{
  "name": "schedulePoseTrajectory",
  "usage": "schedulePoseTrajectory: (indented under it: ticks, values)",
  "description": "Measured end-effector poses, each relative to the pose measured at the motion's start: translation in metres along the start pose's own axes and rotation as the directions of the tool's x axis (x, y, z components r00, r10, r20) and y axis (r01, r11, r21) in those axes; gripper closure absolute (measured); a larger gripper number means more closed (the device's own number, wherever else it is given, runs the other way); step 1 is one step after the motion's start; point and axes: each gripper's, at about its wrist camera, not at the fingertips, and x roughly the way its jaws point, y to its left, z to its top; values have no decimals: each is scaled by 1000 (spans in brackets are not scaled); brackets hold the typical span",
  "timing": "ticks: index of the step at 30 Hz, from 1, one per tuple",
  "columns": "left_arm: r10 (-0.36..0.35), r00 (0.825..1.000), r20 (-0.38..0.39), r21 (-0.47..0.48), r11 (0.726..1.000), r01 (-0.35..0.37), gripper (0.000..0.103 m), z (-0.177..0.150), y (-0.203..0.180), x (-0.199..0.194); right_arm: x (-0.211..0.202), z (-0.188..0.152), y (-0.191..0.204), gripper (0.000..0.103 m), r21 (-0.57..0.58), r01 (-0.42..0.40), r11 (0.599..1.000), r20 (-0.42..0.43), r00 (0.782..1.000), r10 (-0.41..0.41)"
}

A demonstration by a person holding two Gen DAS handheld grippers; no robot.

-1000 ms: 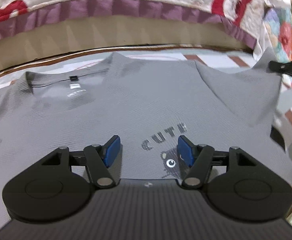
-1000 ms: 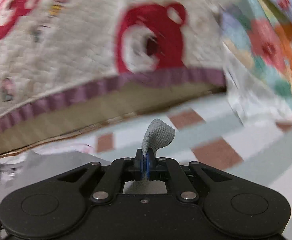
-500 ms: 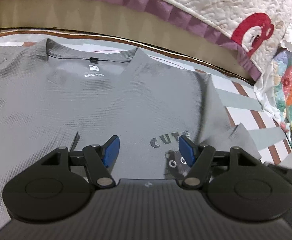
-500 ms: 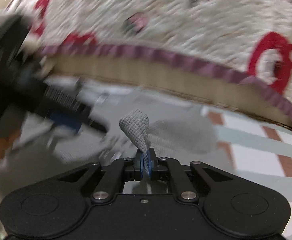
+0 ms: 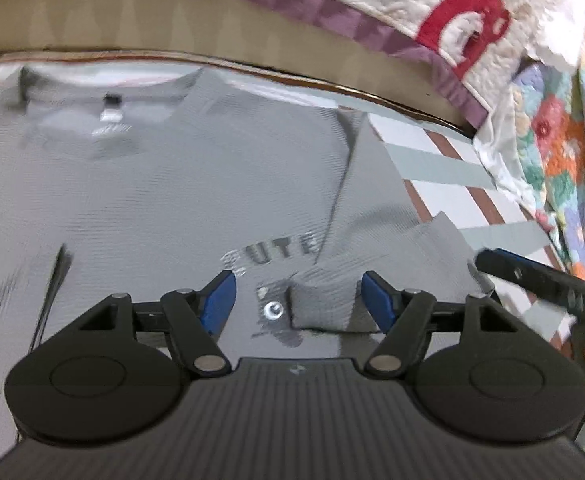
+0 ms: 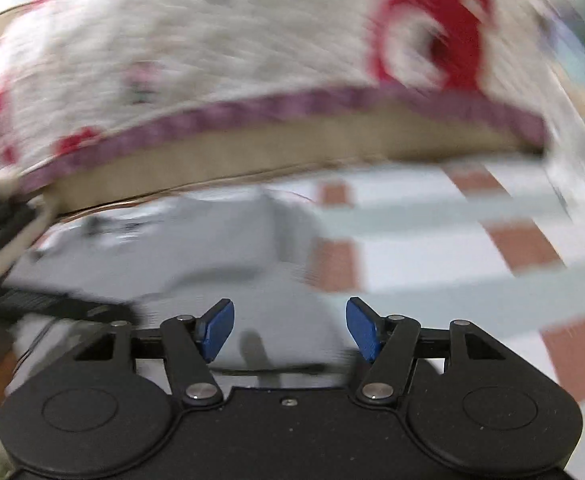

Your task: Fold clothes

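Observation:
A grey T-shirt [image 5: 164, 184] lies flat on the checked sheet, collar at the far left, with a "CUTE" print [image 5: 276, 252]. Its right sleeve [image 5: 372, 268] is folded over onto the chest, and the sleeve's end lies beside the print. My left gripper [image 5: 298, 300] hovers over that sleeve end, its jaws opening, pads clear of the cloth. My right gripper [image 6: 288, 328] is opening too, with nothing between its blue pads; the blurred grey shirt [image 6: 228, 248] lies under and beyond it. The right gripper's dark finger [image 5: 540, 280] shows at the right edge of the left wrist view.
A quilted cream cover with red bear shapes and a purple border [image 5: 332, 12] hangs above the far edge. Floral fabric [image 5: 564, 128] is piled at the right. The white, grey and brown checked sheet [image 5: 444, 168] stretches to the shirt's right. The left gripper's dark body [image 6: 52, 304] sits at left.
My right gripper carried the pinched sleeve over the shirt, then opened and dropped it. The sleeve now lies folded on the chest. The left gripper's jaws spread slightly.

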Motion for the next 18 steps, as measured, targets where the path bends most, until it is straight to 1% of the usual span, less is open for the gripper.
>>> schedulePoseTrajectory:
  ticks: [1,2,3,4,5,6,7,8,9,10,11,12,13,14,15,17,18]
  values:
    - [-10,1000,1,21,1000,10,38,0,-4,2,7,1,-13,35,64,-30,997,-26,999,32]
    - [-25,1000,-1,48,999,25,55,0,-7,4,14,1,-26,35,129,-59,990,-50,997,65]
    - [-41,999,-3,76,996,41,76,0,-11,5,21,2,-39,35,194,-85,977,-71,992,100]
    - [-32,999,11,123,992,30,96,2,-16,4,25,1,-46,34,231,-116,966,-66,989,135]
    - [-21,999,26,171,985,16,96,3,-21,3,25,0,-47,34,225,-155,962,-41,985,168]
    - [-10,999,42,218,976,1,97,4,-25,1,26,1,-45,48,208,-192,959,-27,979,201]
    - [4,997,80,248,969,-24,97,7,-29,-4,26,2,-44,83,189,-228,955,-13,972,235]
    - [17,993,121,274,960,-50,97,10,-32,-10,24,4,-40,92,153,-244,958,6,969,246]
    - [15,988,154,271,961,-57,97,14,-33,-16,17,6,-34,93,98,-234,967,34,972,231]
    - [6,984,177,249,967,-50,97,18,-31,-22,11,8,-28,95,42,-221,974,62,974,219]
    - [0,983,184,228,973,-43,97,23,-29,-26,3,8,-20,95,-17,-201,979,92,975,202]
    - [4,983,181,218,975,-45,97,26,-27,-27,-5,8,-8,95,-92,-165,982,121,977,175]
    - [18,984,175,219,974,-57,96,27,-27,-26,-12,7,7,95,-183,-115,976,148,979,143]
    - [33,985,169,220,973,-70,96,27,-26,-25,-20,2,22,95,-280,-65,958,174,978,118]
    - [47,985,166,226,971,-85,96,26,-26,-22,-26,-5,38,96,-377,-17,926,198,975,99]
    - [82,986,148,213,971,-112,96,20,-20,-17,-37,-25,65,97,-541,81,837,244,968,64]
    - [82,986,144,192,975,-109,96,17,-16,-16,-41,-35,75,101,-596,92,798,245,967,71]
